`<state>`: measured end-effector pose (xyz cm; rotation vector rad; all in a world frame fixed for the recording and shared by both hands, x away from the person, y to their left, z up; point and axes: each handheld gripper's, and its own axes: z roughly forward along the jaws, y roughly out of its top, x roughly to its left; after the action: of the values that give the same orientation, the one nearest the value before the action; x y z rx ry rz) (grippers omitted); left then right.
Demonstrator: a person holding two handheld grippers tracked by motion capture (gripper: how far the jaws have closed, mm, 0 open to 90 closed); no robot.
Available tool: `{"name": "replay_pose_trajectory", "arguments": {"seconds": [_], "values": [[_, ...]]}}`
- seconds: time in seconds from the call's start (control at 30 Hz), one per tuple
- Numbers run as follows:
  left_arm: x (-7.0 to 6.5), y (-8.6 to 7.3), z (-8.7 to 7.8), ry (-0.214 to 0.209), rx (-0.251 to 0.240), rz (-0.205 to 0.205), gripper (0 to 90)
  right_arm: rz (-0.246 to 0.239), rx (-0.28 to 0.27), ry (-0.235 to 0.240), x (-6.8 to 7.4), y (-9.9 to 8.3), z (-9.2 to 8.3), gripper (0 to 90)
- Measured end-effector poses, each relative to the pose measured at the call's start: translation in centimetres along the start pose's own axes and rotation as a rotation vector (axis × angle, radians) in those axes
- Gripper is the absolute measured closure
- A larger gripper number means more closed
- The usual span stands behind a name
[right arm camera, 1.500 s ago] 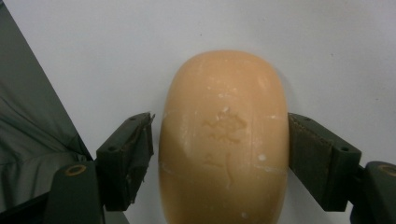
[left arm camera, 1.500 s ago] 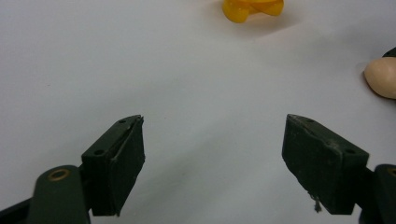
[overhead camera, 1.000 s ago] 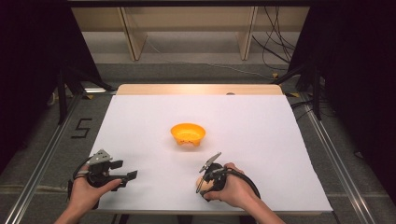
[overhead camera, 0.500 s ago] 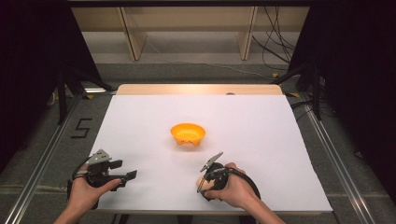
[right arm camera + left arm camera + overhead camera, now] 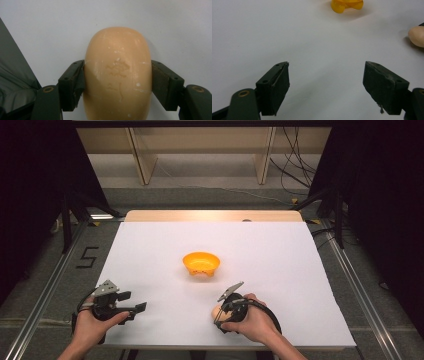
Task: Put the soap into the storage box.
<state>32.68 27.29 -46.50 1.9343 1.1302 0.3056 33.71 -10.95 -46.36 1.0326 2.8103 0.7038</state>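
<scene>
the left hand-held gripper [image 5: 134,308] sits low at the near left of the desk [image 5: 280,270], its jaws spread wide with nothing between them. the right hand-held gripper [image 5: 216,312], near centre, has both jaws pressed against a peach soap bar [image 5: 117,75].

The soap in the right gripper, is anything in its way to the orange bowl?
Nothing visible. The soap sits clamped between the right gripper's jaws near the table's front edge, and only bare white table lies between it and the orange bowl.
</scene>
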Motion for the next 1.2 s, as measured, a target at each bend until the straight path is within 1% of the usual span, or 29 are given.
{"name": "replay_pose_trajectory", "arguments": {"seconds": [0.03, 0.07, 0.1, 0.2, 0.33, 0.37, 0.4, 0.53, 0.57, 0.6, 0.67, 0.73, 0.77, 0.87, 0.9, 0.93, 0.97, 1.0, 1.07, 1.1, 1.17, 1.2], "values": [[-0.1, 0.0, 0.0, -0.002, -0.008, -0.006, 20.9, 0.003, -0.006, -0.002, 0.0, 0.0, -0.1, 33.3], [-0.1, 0.0, 0.0, -0.004, -0.008, -0.004, 20.9, -0.001, -0.009, 0.003, -0.1, 0.0, -0.2, 33.3], [-0.1, 0.0, 0.0, -0.002, -0.006, -0.005, 20.9, 0.008, -0.009, -0.001, -0.1, 0.0, -0.2, 33.3], [0.0, 0.0, 0.0, -0.001, -0.006, -0.004, 20.9, 0.006, -0.023, -0.004, -0.2, 0.1, -0.4, 33.3], [0.0, 0.0, 0.0, -0.003, -0.007, 0.001, 20.9, 0.003, -0.034, -0.017, -0.3, 0.1, -0.5, 33.3], [0.0, 0.0, 0.0, -0.003, -0.007, 0.000, 20.9, 0.002, -0.039, -0.028, -0.4, 0.2, -0.7, 33.3], [0.0, 0.0, 0.0, -0.003, -0.007, 0.000, 20.9, 0.009, -0.038, -0.029, -0.4, 0.2, -0.7, 33.3], [0.0, 0.0, 0.0, 0.000, -0.003, 0.002, 20.9, 0.007, -0.052, -0.032, -0.5, 0.3, -0.9, 33.3], [0.0, 0.0, 0.0, 0.000, -0.004, 0.002, 20.9, 0.003, -0.065, -0.037, -0.6, 0.4, -1.1, 33.3], [0.1, 0.0, -0.1, 0.004, 0.003, 0.009, 20.9, 0.003, -0.065, -0.037, -0.6, 0.4, -1.1, 33.3], [0.0, 0.0, 0.0, 0.000, -0.004, 0.003, 21.0, -0.008, -0.081, -0.038, -0.9, 0.6, -1.2, 33.3], [0.0, 0.0, 0.0, 0.000, -0.005, 0.003, 21.0, -0.004, -0.081, -0.037, -0.9, 0.6, -1.3, 33.3], [0.0, 0.0, 0.0, 0.000, -0.007, 0.001, 20.9, 0.004, -0.093, -0.035, -1.0, 0.7, -1.5, 33.3], [0.0, 0.0, 0.0, 0.000, -0.008, 0.003, 20.9, -0.007, -0.097, -0.044, -1.2, 0.8, -1.6, 33.3], [0.0, 0.0, 0.0, 0.001, -0.004, 0.007, 20.9, 0.006, -0.099, -0.055, -1.2, 0.8, -1.5, 33.3], [0.1, 0.0, -0.1, 0.001, -0.001, 0.010, 20.9, 0.005, -0.099, -0.065, -1.2, 0.9, -1.6, 33.3], [0.1, 0.0, -0.1, 0.001, -0.002, 0.010, 20.9, 0.000, -0.106, -0.050, -1.3, 0.9, -1.7, 33.3], [0.1, 0.0, -0.1, 0.001, -0.002, 0.010, 20.9, 0.009, -0.105, -0.053, -1.3, 1.0, -1.8, 33.3], [0.0, 0.0, 0.0, 0.000, -0.008, 0.004, 20.9, 0.009, -0.109, -0.060, -1.4, 1.1, -1.9, 33.3], [0.0, 0.0, 0.0, 0.000, -0.009, 0.003, 20.9, -0.012, -0.120, -0.061, -1.6, 1.3, -2.0, 33.3], [0.1, 0.0, -0.1, 0.000, -0.002, 0.011, 20.9, -0.015, -0.129, -0.065, -1.7, 1.3, -2.0, 33.3], [0.1, 0.0, -0.1, 0.000, -0.002, 0.010, 20.9, 0.006, -0.122, -0.063, -1.6, 1.4, -2.1, 33.3]]}}
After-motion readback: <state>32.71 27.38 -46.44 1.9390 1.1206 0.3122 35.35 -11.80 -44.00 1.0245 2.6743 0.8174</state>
